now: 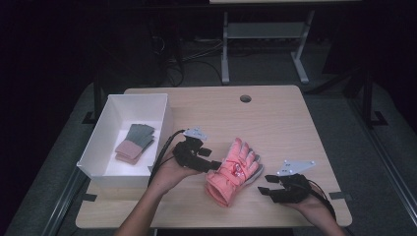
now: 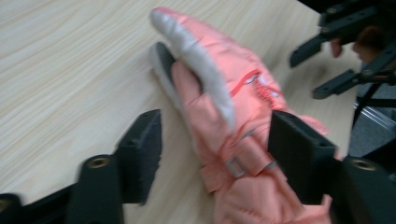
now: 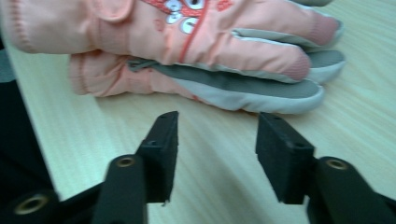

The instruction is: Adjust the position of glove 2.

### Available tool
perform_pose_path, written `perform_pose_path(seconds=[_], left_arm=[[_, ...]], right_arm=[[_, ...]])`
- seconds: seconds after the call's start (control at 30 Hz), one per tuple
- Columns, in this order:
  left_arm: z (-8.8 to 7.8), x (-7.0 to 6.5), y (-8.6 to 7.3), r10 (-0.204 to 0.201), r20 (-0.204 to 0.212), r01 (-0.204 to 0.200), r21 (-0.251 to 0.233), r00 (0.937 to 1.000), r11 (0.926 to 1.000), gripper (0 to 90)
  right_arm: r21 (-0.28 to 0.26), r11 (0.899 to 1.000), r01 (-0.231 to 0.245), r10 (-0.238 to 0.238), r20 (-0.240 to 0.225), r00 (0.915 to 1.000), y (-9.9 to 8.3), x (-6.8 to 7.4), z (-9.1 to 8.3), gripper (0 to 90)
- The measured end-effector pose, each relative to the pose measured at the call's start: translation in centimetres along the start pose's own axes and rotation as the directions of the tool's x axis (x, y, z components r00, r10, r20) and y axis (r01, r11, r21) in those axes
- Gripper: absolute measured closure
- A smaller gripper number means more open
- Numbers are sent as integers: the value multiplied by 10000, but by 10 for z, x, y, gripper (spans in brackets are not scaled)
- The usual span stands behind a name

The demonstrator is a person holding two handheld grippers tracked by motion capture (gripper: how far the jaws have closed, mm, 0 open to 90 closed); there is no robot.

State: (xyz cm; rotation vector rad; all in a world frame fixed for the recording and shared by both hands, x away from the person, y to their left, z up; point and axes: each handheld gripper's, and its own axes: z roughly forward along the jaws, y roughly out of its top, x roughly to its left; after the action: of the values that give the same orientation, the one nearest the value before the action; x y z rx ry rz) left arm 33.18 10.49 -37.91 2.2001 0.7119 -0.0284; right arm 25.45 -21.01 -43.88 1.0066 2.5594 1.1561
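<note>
High view shows a pair of pink gloves [image 1: 233, 172] stacked on the table [image 1: 275, 118], near centre, with a white box [image 1: 110, 110] holding other gloves [image 1: 135, 142] at the left. Judging by this, the pair is laid down and next needs regripping to go in the box. Left hand-held gripper [image 2: 215, 149] is spread astride the cuff, one jaw against it; right hand-held gripper [image 3: 217, 140] gapes empty just beside.

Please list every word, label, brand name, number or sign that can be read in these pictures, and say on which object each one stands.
No text can be read in these pictures.
pink gloves: a small white and red motif on the back, seen in the right gripper view, is too blurred to tell whether it holds letters.
white box, folded gloves inside it, table: no writing visible.
</note>
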Motion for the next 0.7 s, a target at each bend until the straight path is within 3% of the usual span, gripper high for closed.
perform_pose_path(seconds=[0.23, 0.5, 0.7], left_arm=[[12, -11, 16, 389, 150, -392, 227, 9991, 9990, 174], [44, -7, 23, 453, 31, -454, 845, 9990, 9954, 145], [61, 0, 20, 435, 175, -452, 1152, 9989, 9923, 144]], right_arm=[[-13, 9999, -157, 157, 409, 9990, -1, -6, 0, 410], [-67, 9997, -248, 252, 598, 9979, -3, -12, -3, 398], [-99, 9996, -274, 279, 636, 9976, -3, -13, -3, 398]])
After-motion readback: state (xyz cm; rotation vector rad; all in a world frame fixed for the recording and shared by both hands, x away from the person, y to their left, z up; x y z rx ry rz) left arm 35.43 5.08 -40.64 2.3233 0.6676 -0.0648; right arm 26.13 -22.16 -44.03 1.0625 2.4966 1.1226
